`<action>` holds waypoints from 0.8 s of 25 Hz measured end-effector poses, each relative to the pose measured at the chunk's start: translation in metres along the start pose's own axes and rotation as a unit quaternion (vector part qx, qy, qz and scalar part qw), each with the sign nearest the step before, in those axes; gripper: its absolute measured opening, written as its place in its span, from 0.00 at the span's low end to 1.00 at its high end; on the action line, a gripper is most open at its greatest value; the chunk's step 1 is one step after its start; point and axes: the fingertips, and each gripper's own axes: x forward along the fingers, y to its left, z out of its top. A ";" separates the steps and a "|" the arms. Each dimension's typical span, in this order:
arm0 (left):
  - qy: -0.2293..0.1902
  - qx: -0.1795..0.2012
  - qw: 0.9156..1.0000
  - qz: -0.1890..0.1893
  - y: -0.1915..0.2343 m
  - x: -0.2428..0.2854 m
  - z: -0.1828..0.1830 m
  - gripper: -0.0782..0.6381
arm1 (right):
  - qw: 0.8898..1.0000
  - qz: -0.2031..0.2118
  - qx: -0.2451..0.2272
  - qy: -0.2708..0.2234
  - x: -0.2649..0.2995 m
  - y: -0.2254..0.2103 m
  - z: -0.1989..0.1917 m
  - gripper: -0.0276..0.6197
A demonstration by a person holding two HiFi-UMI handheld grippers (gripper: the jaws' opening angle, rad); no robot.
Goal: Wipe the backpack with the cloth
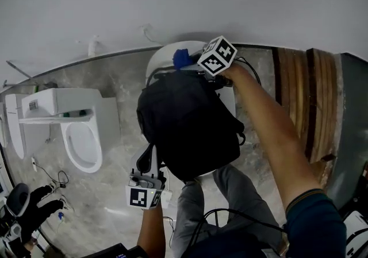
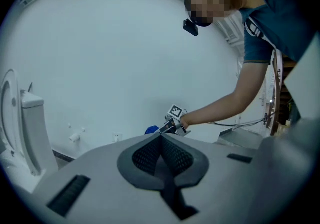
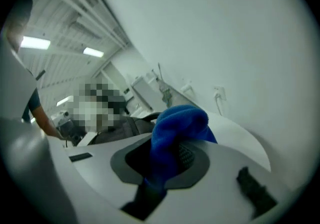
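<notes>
A black backpack [image 1: 190, 124] lies on a small round white table [image 1: 164, 56]. My right gripper [image 1: 192, 62] is over the bag's far end, shut on a blue cloth [image 1: 181, 56]. In the right gripper view the cloth [image 3: 177, 123] bulges out between the shut jaws [image 3: 175, 145], with the backpack [image 3: 125, 128] just behind. My left gripper [image 1: 152, 156] is at the bag's near edge, and a dark backpack strap [image 1: 148, 162] runs into its jaws. In the left gripper view the jaws [image 2: 161, 140] are pressed together; the backpack is hidden below them and the cloth [image 2: 151, 129] shows beyond.
A white toilet [image 1: 80, 130] with its lid up stands on the marble floor to the left. Wooden slats [image 1: 316, 101] are to the right of the table. Cables and a dark device [image 1: 34, 199] lie at the lower left. The person's legs [image 1: 230, 193] are close below the table.
</notes>
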 end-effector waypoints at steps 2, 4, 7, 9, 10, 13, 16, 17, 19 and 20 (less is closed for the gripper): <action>-0.010 -0.011 1.000 0.015 0.013 -0.015 -0.005 0.11 | 0.994 0.001 -0.061 0.092 0.030 0.011 0.009 0.12; -0.010 -0.018 0.999 0.038 0.025 -0.033 -0.012 0.11 | 0.976 -0.014 -0.127 0.178 0.054 0.023 0.009 0.12; -0.021 -0.029 0.998 0.058 0.045 -0.059 -0.015 0.11 | 0.937 -0.049 -0.229 0.260 0.087 0.041 0.003 0.12; -0.030 -0.038 0.996 0.072 0.059 -0.072 -0.020 0.11 | 0.910 -0.056 -0.282 0.299 0.108 0.053 0.002 0.12; -0.034 -0.045 0.995 0.086 0.063 -0.077 -0.025 0.11 | 0.894 -0.059 -0.305 0.322 0.116 0.053 0.002 0.12; -0.044 -0.070 0.988 0.127 0.070 -0.090 -0.043 0.11 | 0.858 -0.066 -0.351 0.369 0.122 0.054 0.004 0.12; -0.047 -0.086 0.986 0.134 0.084 -0.107 -0.061 0.11 | 0.812 -0.065 -0.401 0.420 0.118 0.081 0.002 0.12; -0.047 -0.091 0.985 0.135 0.087 -0.111 -0.067 0.11 | 0.784 -0.067 -0.425 0.448 0.118 0.088 0.003 0.12; -0.046 -0.094 0.984 0.141 0.085 -0.114 -0.079 0.11 | 0.731 -0.072 -0.458 0.500 0.121 0.095 0.005 0.12; -0.046 -0.094 0.984 0.145 0.083 -0.114 -0.083 0.11 | 0.715 -0.076 -0.466 0.516 0.124 0.095 0.006 0.12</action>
